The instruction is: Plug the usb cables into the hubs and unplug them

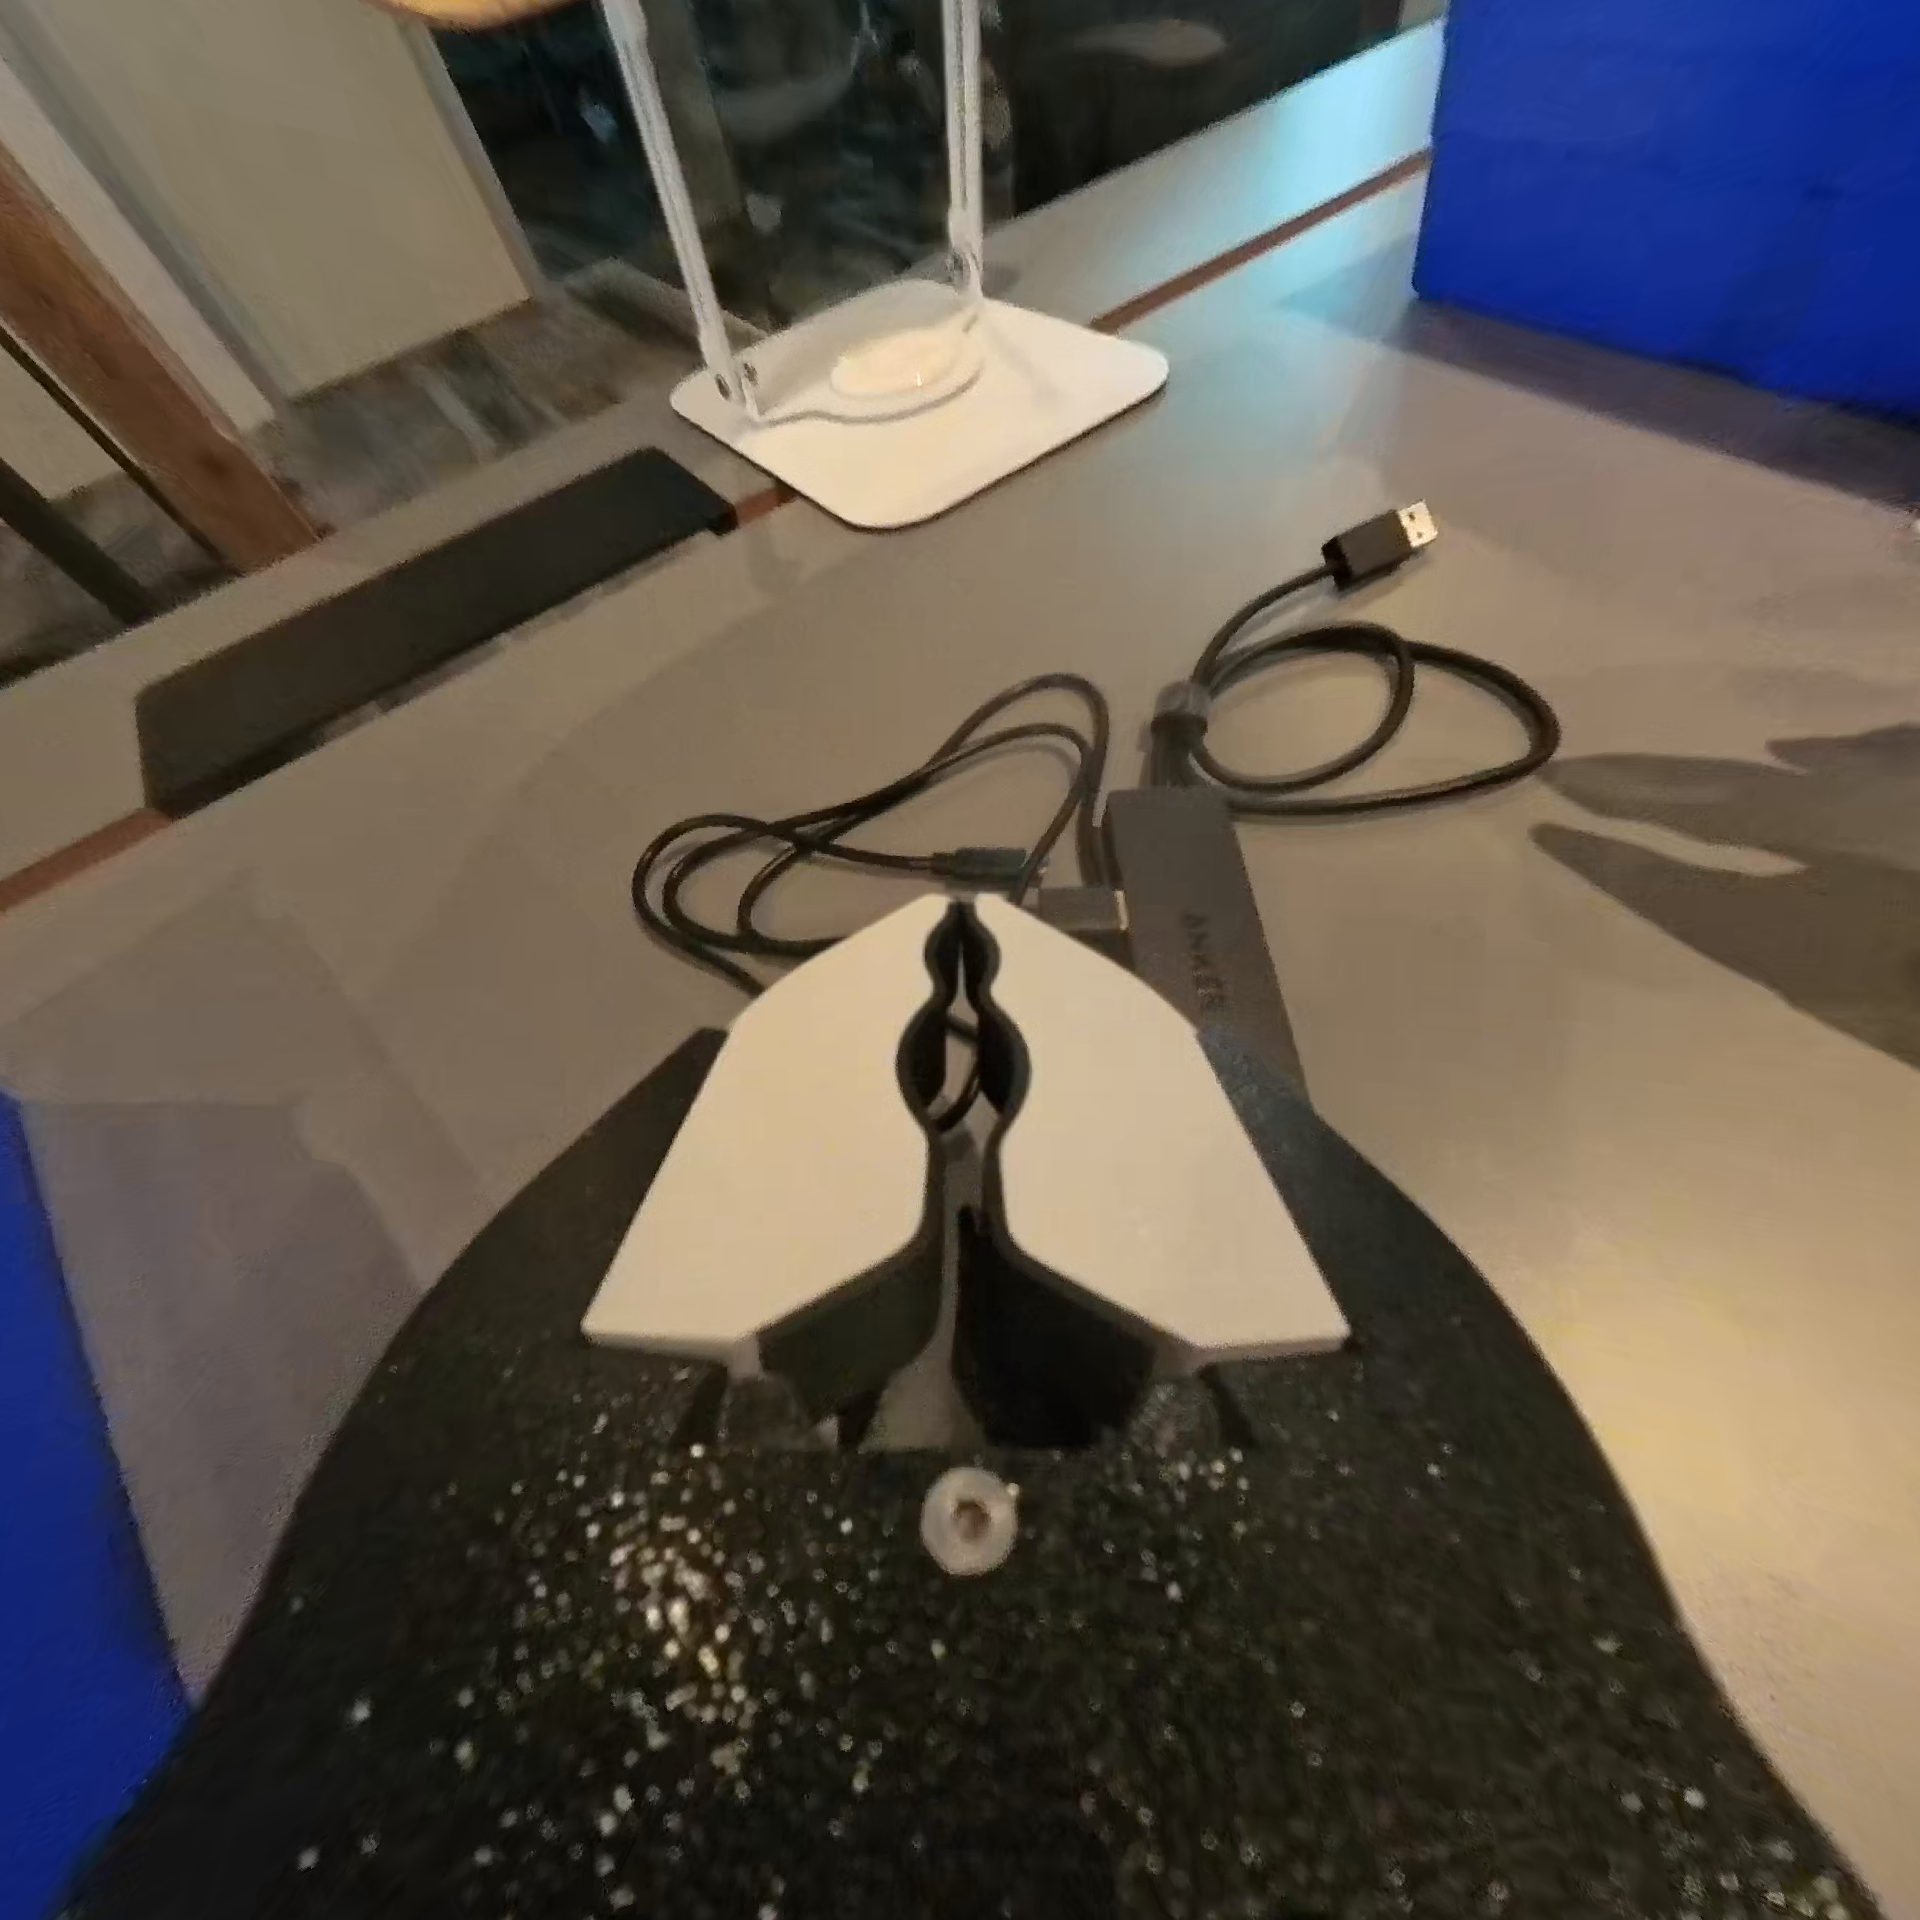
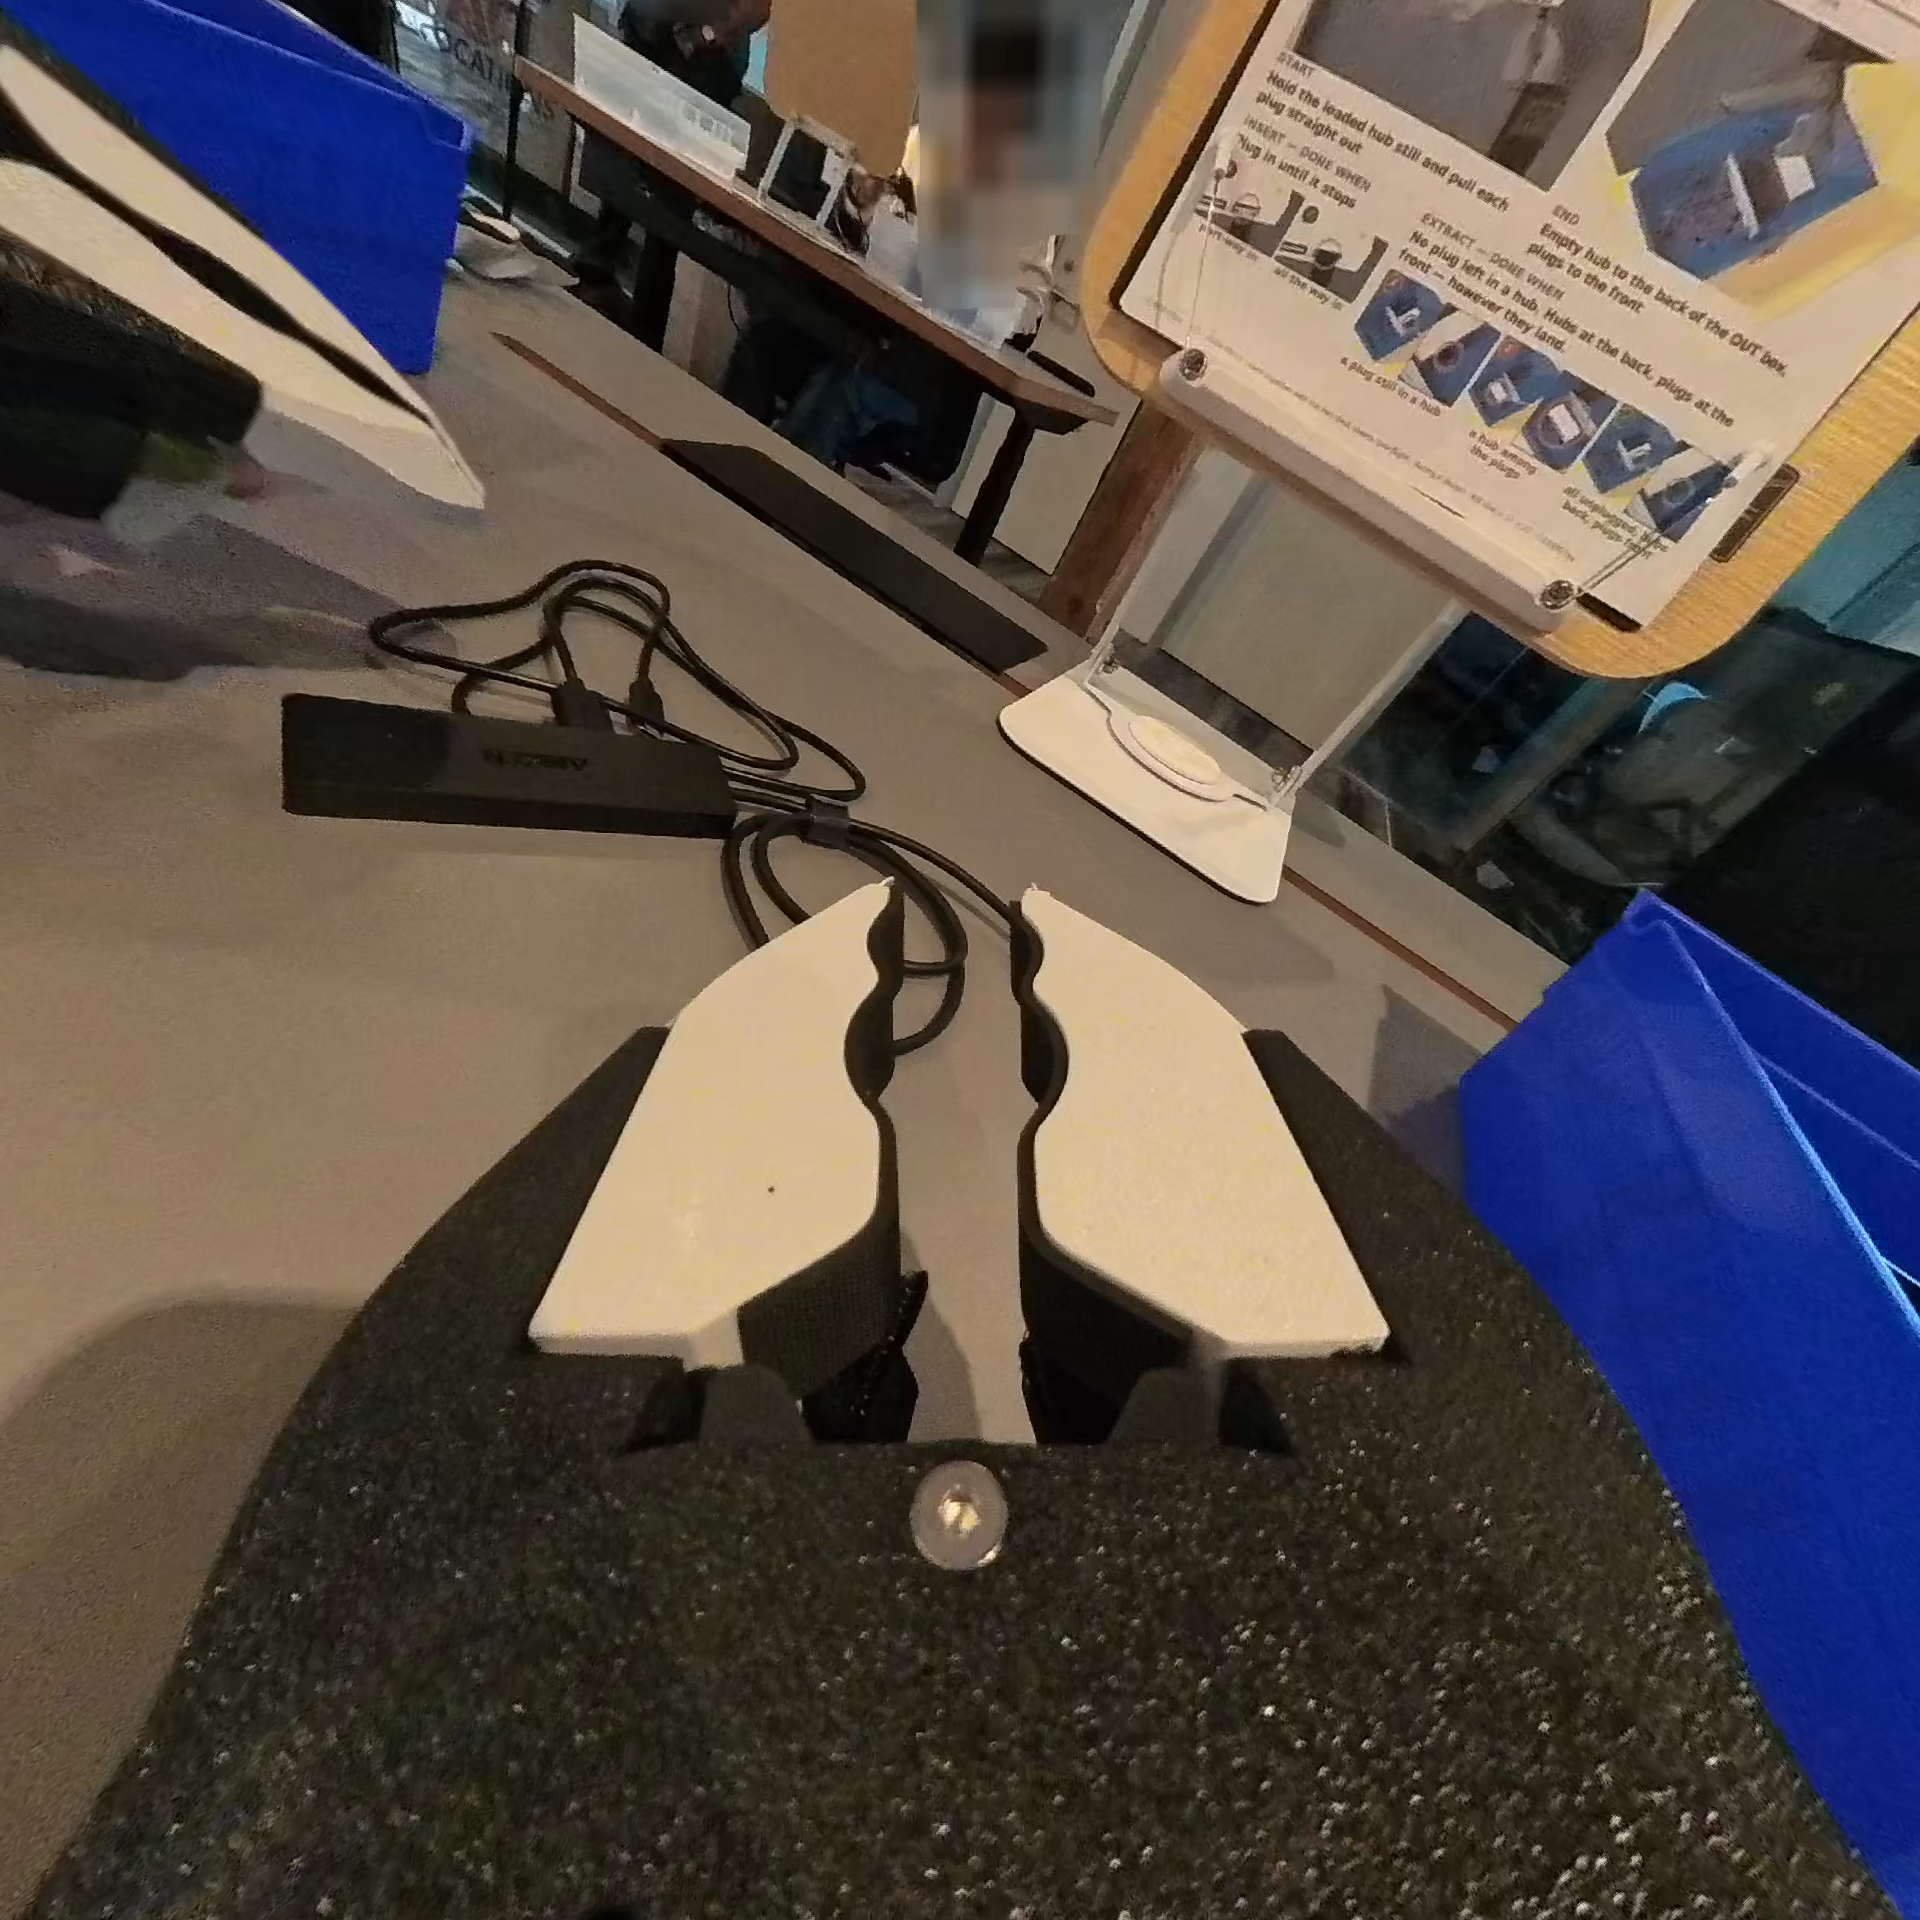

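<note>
Left gripper (image 1: 966, 920): we've got the white fingers pinched nearly together, tips almost touching. A bit of black cable shows through the gap, but we can't tell if it's actually being squeezed.
Right gripper (image 2: 956, 899): fingers sit clearly apart with nothing between them, just grey table (image 2: 208, 1039) and a cable loop showing through.
Hub (image 1: 1205, 935): dark slim bar lying flat just ahead and to the right of our left tips; from the right gripper it's ahead and off to the left (image 2: 499, 774).
Plugged cables (image 1: 862, 821): two black leads go into the hub's side, looping out ahead-left of the left gripper.
Loose plug (image 1: 1382, 540): a USB end lying free on the table, well ahead and right of the left gripper, on the hub's own lead.
Blue bins (image 2: 1714, 1299): one just right of our right gripper, another far left.
Sign stand (image 2: 1153, 769): white base ahead-right of the right gripper, holding an instruction sheet.
</note>
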A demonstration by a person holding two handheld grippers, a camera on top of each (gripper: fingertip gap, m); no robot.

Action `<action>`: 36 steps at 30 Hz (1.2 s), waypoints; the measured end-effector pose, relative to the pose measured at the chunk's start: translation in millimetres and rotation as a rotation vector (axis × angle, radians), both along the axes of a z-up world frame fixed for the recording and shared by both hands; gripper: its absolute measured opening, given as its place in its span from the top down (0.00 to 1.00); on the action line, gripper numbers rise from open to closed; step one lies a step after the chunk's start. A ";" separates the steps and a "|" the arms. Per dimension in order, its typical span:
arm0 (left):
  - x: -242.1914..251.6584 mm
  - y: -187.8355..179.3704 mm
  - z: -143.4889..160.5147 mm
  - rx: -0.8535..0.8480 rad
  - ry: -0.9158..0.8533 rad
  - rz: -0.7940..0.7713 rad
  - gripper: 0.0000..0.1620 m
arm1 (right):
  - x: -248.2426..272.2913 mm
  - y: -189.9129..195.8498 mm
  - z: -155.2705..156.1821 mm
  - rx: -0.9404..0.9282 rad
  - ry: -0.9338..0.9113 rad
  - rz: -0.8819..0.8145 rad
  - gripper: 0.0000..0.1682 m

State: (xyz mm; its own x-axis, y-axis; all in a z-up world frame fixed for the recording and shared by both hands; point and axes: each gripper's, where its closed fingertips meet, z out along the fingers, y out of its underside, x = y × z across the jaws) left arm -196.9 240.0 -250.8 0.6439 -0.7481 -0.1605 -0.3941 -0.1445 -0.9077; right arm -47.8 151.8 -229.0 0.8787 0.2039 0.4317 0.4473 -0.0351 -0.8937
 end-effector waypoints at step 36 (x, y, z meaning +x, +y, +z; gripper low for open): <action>17.3 -31.8 -44.2 -0.098 0.306 -0.141 1.00 | -8.7 -0.3 -8.3 -0.027 -0.074 0.031 0.89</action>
State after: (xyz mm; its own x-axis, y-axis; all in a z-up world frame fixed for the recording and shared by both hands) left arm -179.6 208.3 -295.0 0.4662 -0.8476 -0.2533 -0.6680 -0.1496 -0.7290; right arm -56.5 151.5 -237.3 0.8377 0.2432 0.4889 0.5131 -0.0439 -0.8572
